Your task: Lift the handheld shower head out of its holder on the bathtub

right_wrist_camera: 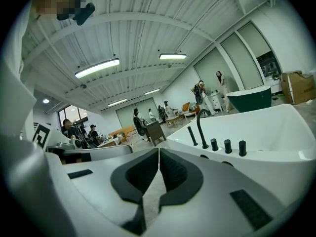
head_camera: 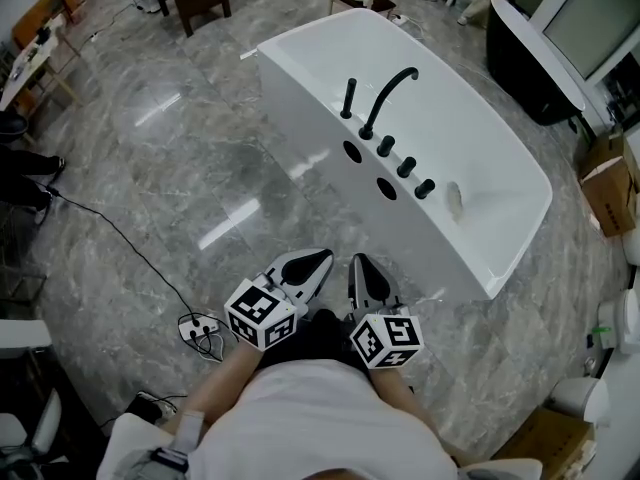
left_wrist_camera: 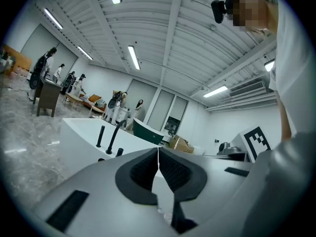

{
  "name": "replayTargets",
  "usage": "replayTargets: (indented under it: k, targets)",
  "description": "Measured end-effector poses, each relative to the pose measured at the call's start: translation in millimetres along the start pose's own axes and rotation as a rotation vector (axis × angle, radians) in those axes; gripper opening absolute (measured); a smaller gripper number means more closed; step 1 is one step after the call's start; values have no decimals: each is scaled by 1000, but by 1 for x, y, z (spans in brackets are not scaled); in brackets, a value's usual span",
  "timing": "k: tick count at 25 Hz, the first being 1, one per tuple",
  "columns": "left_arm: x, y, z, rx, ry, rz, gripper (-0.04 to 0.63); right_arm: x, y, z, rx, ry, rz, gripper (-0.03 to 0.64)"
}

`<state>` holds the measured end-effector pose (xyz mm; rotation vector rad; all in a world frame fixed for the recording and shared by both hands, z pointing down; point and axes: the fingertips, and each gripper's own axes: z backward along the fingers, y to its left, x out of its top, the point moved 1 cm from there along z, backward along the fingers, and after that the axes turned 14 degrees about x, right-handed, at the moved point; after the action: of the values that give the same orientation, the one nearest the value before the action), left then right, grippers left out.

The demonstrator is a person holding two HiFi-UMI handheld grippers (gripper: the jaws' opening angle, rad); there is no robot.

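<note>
Near your waist, your left claw (head_camera: 318,259) and right claw (head_camera: 358,262) are both closed and empty, well apart from the shower head (head_camera: 349,99) upright on the bathtub (head_camera: 300,118).

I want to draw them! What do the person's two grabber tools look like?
The left gripper and right gripper are light grey with black padded jaws. Each carries a white cube with black square markers. The person's top is white.

Open floor before the tub
Marble floor (head_camera: 180,158) lies open up to the bathtub (head_camera: 300,108); on its rim the spout (head_camera: 388,93) stands just beside the shower head (head_camera: 348,98) (a cable (head_camera: 110,230) trails off left).
</note>
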<state>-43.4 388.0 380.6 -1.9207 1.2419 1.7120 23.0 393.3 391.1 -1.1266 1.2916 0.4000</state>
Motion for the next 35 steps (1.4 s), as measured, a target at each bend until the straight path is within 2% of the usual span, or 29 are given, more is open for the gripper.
replayTargets:
  k: [14, 26, 35]
  targets:
    - [-24, -42, -8, 17, -23, 12, 12, -3, -6, 31, 110, -17, 64, 20]
    - [-39, -56, -13, 21, -7, 23, 12, -2, -21, 47, 82, -30, 50, 20]
    - [-32, -36, -37, 30, 5, 38, 12, 0, -38, 23, 88, -16, 27, 20]
